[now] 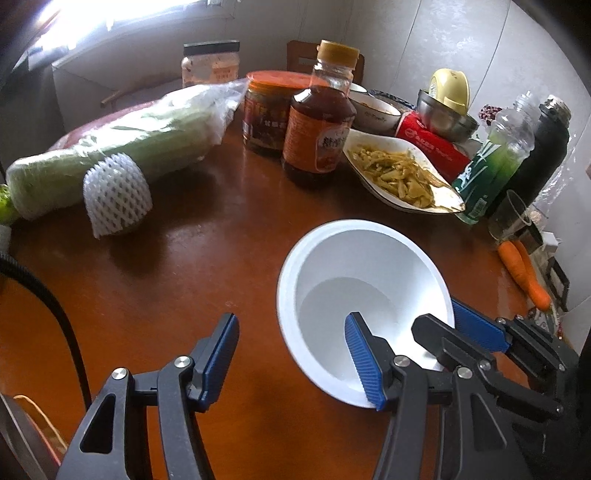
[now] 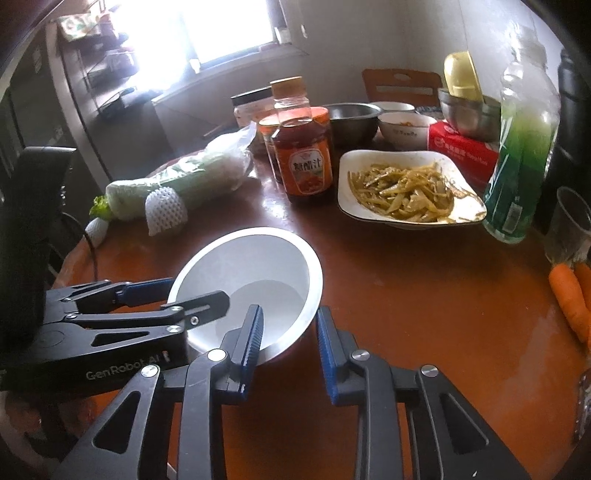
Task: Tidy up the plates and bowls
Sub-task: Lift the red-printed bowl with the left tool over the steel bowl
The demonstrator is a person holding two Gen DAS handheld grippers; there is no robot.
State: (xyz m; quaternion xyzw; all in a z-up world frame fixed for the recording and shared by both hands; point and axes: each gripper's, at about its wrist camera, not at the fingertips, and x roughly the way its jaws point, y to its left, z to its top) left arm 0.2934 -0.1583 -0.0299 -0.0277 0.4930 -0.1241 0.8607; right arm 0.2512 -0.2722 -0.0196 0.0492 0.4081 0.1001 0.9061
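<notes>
White bowl tilted on brown counter, near front edge. Right hand-held gripper straddles bowl's near rim, one finger inside, one outside, spread, gap showing. Left hand-held gripper spread wide, right finger inside bowl, left over bare counter. Bare stretch left of bowl. Beyond: plate of shredded vegetables, sauce bottle, wrapped cabbage, carrots. Window bright behind. "GenRobot AI" on gripper body.
</notes>
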